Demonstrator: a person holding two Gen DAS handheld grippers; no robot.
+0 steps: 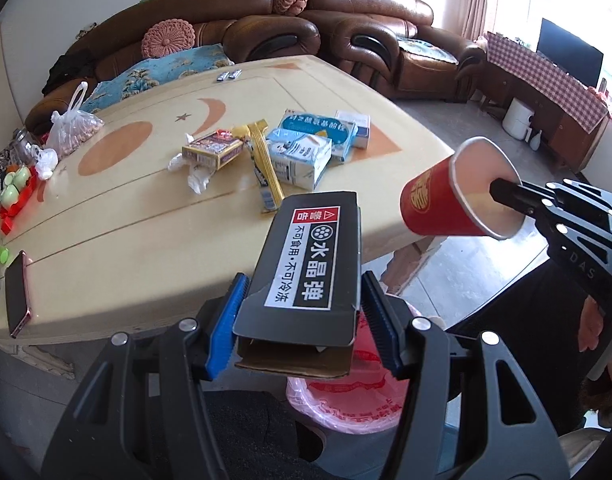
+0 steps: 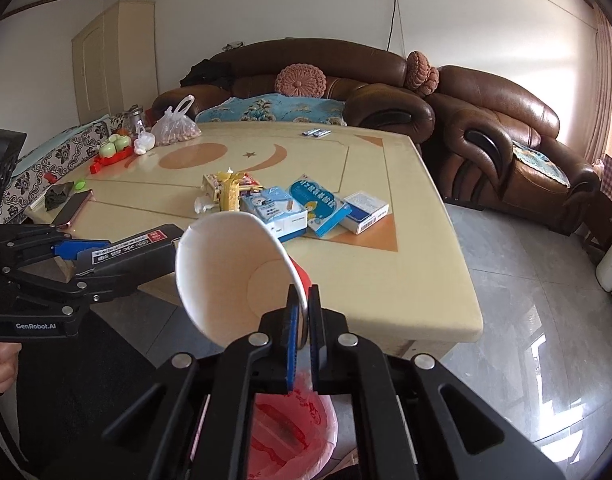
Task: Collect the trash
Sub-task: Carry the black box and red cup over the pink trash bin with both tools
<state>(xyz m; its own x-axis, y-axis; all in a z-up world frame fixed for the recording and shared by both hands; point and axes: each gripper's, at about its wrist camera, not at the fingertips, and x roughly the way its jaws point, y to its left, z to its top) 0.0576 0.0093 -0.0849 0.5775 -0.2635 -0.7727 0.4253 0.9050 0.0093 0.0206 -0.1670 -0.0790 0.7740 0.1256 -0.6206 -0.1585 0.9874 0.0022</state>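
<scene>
Right now I'm gripping a black cardboard box [image 1: 306,256] by its sides with my left gripper [image 1: 302,320], holding it past the table [image 1: 106,248] edge — above the bin lined with a pink bag [image 1: 346,404]. Meanwhile my right gripper [image 2: 302,336] is pinching the rim of a red paper cup [image 2: 234,276], tilted over that same bin — several cartons [image 1: 302,156] are lying on the tabletop.

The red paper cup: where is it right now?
The red paper cup is off the table, its rim pinched by the right gripper above the pink-lined bin.
</scene>
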